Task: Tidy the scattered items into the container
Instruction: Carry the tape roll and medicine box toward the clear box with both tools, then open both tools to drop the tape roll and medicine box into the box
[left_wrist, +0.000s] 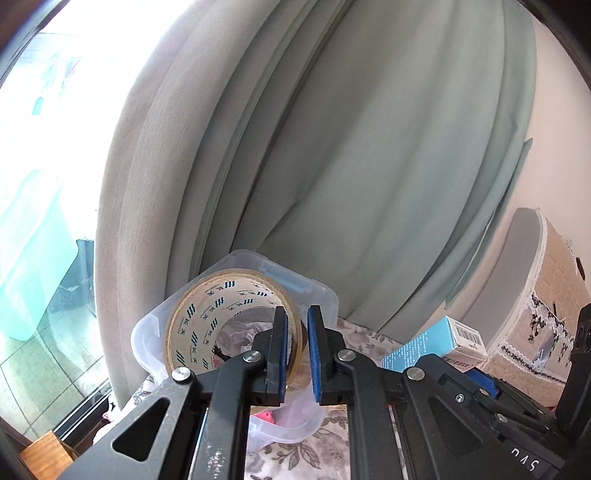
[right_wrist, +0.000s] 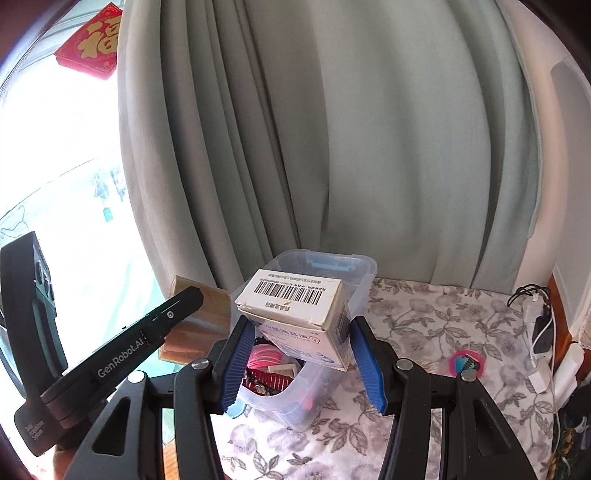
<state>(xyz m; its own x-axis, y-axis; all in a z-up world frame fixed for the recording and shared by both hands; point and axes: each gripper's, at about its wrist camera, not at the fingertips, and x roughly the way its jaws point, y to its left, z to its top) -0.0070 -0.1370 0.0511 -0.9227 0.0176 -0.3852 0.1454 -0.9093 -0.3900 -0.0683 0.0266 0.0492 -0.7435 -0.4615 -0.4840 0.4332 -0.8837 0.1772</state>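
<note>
My left gripper (left_wrist: 297, 350) is shut on the wall of a brown packing tape roll (left_wrist: 207, 325) and holds it over the clear plastic container (left_wrist: 325, 295). The roll also shows in the right wrist view (right_wrist: 195, 317), beside the container (right_wrist: 354, 273). My right gripper (right_wrist: 299, 365) is shut on a white and blue carton with a barcode (right_wrist: 299, 306), held above the container's open top. The carton shows in the left wrist view (left_wrist: 436, 343). Pink and red small items (right_wrist: 266, 365) lie inside the container.
The container stands on a floral cloth (right_wrist: 424, 332) in front of a grey-green curtain (right_wrist: 332, 147). A pink and teal round item (right_wrist: 466, 362) lies on the cloth to the right. Chargers and cables (right_wrist: 541, 332) sit at the right edge. A window is on the left.
</note>
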